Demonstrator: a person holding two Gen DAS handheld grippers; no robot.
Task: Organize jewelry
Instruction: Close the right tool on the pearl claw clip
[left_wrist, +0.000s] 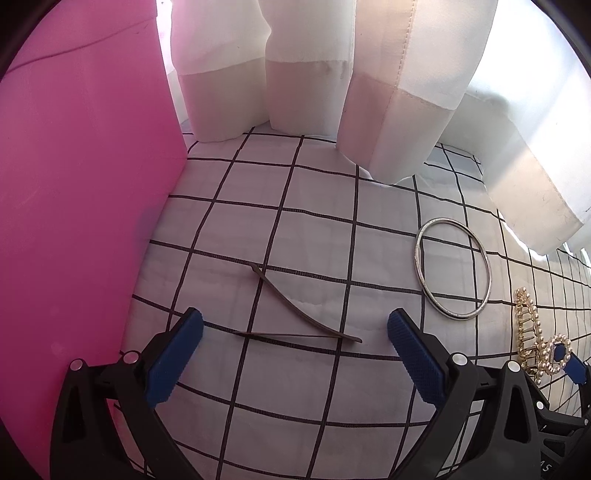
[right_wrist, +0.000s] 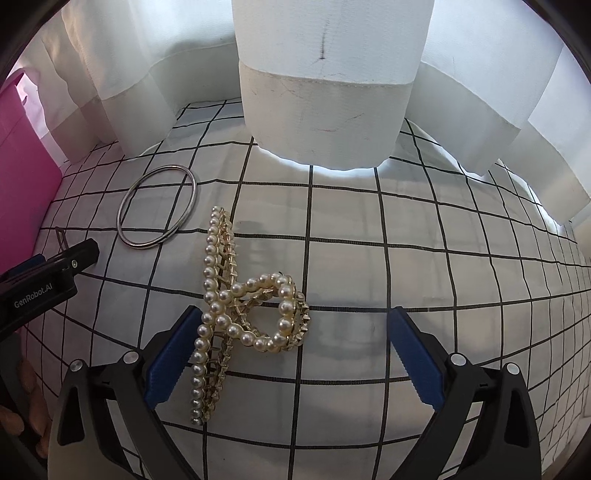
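My left gripper (left_wrist: 294, 322) stands open, pointing down over a thin dark V-shaped hairpin (left_wrist: 284, 295) that lies flat on the checked cloth (left_wrist: 314, 229) between its blue pads, untouched. A silver bangle (left_wrist: 452, 315) lies to its right. My right gripper (right_wrist: 293, 325) is open wide. A gold hair claw set with pearls (right_wrist: 221, 295) rests on the cloth between its jaws, close against the left pad (right_wrist: 170, 354); the right pad is well clear of it. The same claw (left_wrist: 532, 332) shows at the right edge of the left wrist view.
A pink box (left_wrist: 74, 184) stands upright at the left. White curtains (right_wrist: 325, 92) hang down onto the far side of the cloth. The bangle (right_wrist: 142, 246) lies beyond the claw, with the left gripper's finger (right_wrist: 55, 266) beside it. A person's fingers (right_wrist: 33, 406) show bottom left.
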